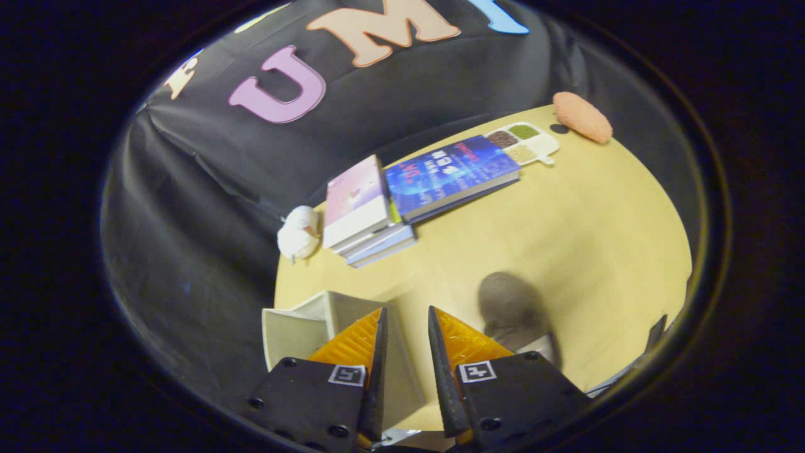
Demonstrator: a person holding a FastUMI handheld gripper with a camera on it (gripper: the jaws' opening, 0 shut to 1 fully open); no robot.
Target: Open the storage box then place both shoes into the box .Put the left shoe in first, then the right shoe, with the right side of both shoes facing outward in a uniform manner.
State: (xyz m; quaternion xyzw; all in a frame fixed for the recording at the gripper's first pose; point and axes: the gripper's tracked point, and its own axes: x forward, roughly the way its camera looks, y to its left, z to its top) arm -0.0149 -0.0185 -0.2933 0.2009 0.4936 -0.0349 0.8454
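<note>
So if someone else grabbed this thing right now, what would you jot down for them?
Claw: open, gripping nothing, hanging above the yellow round table.
White open-topped storage box: under the claw's left finger, its opening in view; I cannot tell what is inside.
Grey shoe: on the table just right of the fingers, blurred.
Second shoe: cannot place it.
Done: box looks open.
Left: likely both shoes, left one first.

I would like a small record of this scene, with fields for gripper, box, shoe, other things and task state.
gripper: gripper, jaws a little apart, holding nothing
box: white storage box under and beside the jaws, its inside showing
shoe: grey shoe on the table, just ahead of one jaw
other things: books, white plush toy, divided tray, orange object
task state: no shoe seen in the box
</note>
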